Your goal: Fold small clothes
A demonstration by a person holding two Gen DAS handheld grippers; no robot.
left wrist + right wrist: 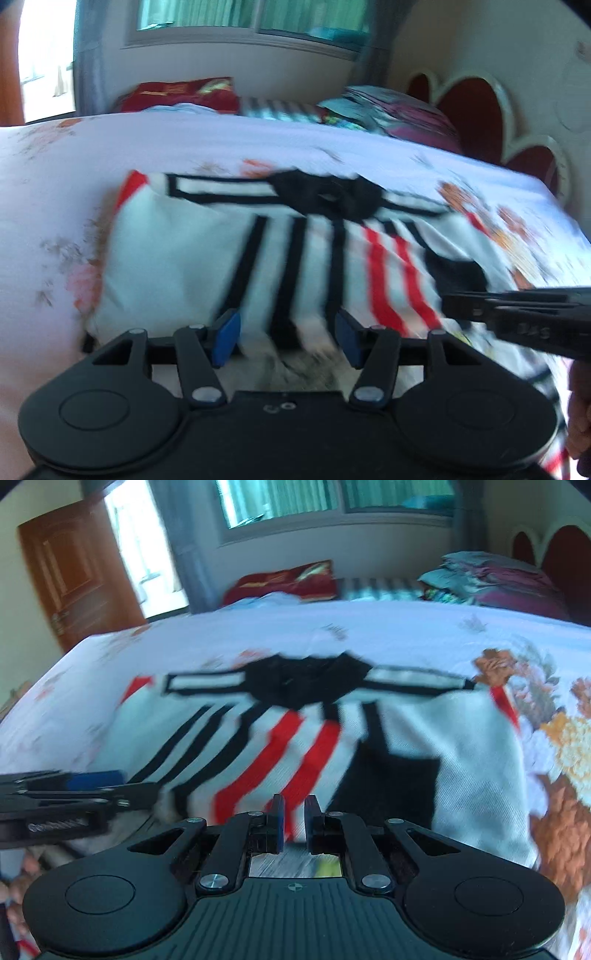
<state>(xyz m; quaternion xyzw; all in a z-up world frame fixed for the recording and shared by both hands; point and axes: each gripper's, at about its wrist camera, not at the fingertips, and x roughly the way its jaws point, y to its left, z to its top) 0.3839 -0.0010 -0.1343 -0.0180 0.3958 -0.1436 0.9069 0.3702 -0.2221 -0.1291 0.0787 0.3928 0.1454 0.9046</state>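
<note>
Fabric of the shirt sits mid-frame on the bed; our left gripper fingers gape half-wide for its hem, right gripper fingers nearly shut, apparently empty.

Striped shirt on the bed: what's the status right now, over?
Left gripper open over the hem, right gripper shut, grip unclear. Striped shirt spread on the floral bedsheet. Nothing in the way.
</note>
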